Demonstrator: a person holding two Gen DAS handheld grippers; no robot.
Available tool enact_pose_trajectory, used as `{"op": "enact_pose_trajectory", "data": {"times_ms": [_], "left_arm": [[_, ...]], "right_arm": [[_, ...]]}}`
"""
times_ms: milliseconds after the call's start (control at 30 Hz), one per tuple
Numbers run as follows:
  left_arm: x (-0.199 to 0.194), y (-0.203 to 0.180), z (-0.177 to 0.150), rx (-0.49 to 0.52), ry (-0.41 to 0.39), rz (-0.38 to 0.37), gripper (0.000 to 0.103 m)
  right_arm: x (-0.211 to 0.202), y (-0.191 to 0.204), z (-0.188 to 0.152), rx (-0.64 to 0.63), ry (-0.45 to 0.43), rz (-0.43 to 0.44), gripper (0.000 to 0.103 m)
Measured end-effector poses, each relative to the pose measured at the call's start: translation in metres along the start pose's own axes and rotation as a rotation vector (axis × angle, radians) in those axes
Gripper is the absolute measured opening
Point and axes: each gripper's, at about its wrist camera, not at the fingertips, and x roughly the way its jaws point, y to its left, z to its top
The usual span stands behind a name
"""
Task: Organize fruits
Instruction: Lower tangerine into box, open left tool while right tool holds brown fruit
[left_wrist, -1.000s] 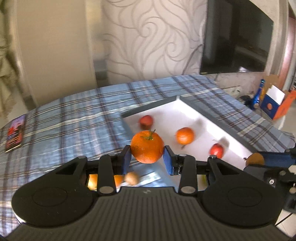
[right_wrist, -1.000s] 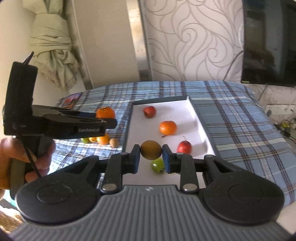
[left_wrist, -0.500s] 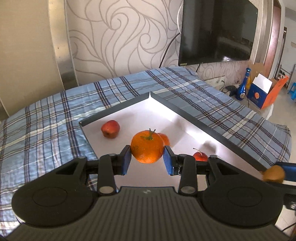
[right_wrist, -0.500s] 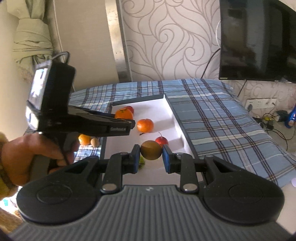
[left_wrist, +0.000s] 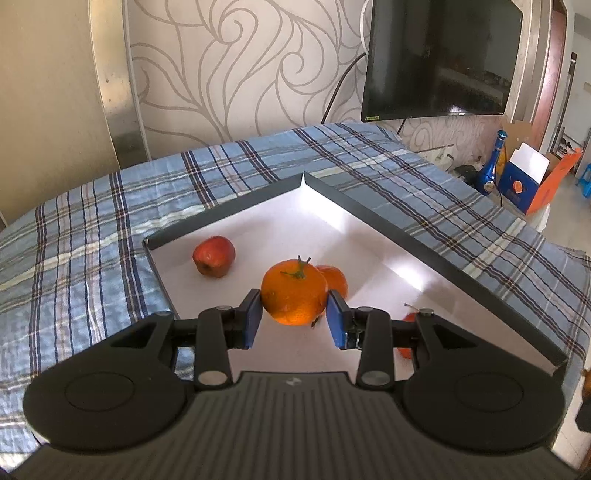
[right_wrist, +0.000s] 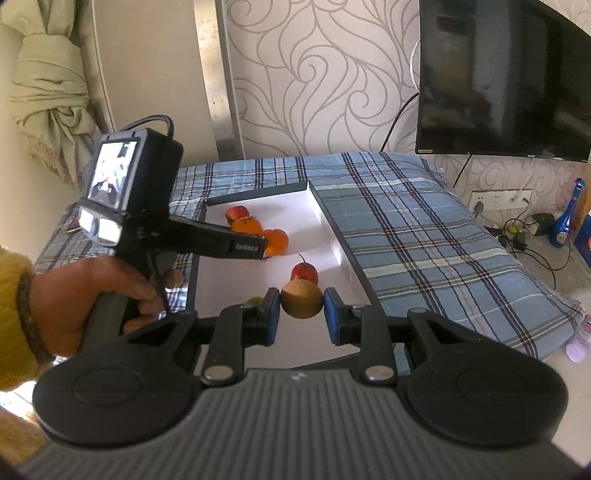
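My left gripper (left_wrist: 294, 317) is shut on an orange with a green stem (left_wrist: 293, 291) and holds it over the white tray (left_wrist: 369, 218). In the tray lie a red apple (left_wrist: 214, 256), a second orange (left_wrist: 335, 280) just behind the held one, and a small red fruit (left_wrist: 408, 321) partly hidden by my right finger. My right gripper (right_wrist: 301, 315) is shut on a round brown fruit (right_wrist: 301, 298) above the tray's near end (right_wrist: 321, 218). The left gripper (right_wrist: 255, 236) shows there over the tray with its orange.
The tray sits on a blue plaid cloth (left_wrist: 92, 240) over the table. A green fruit (right_wrist: 255, 301) peeks behind my right gripper's left finger. A television (left_wrist: 436, 59) hangs on the back wall. A blue bottle (left_wrist: 493, 166) and boxes stand on the floor to the right.
My left gripper has carried the orange further over the tray, closer to the red apple and second orange. My right gripper holds the brown fruit nearly still by the tray's near end.
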Motion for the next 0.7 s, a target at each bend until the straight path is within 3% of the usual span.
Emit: {"op": "enact_pose_trajectory", "data": {"times_ms": [233, 400, 700], "left_arm": [[0.006, 0.002, 0.003, -0.008, 0.003, 0.014, 0.044], [0.002, 0.001, 0.002, -0.015, 0.003, 0.015, 0.056], [-0.022, -0.001, 0.005, -0.013, -0.023, 0.032, 0.058]], "right_arm": [[-0.003, 0.000, -0.001, 0.000, -0.002, -0.013, 0.029], [-0.004, -0.001, -0.002, -0.001, -0.004, -0.011, 0.029], [-0.003, -0.001, -0.001, -0.011, -0.018, 0.021, 0.029]]}}
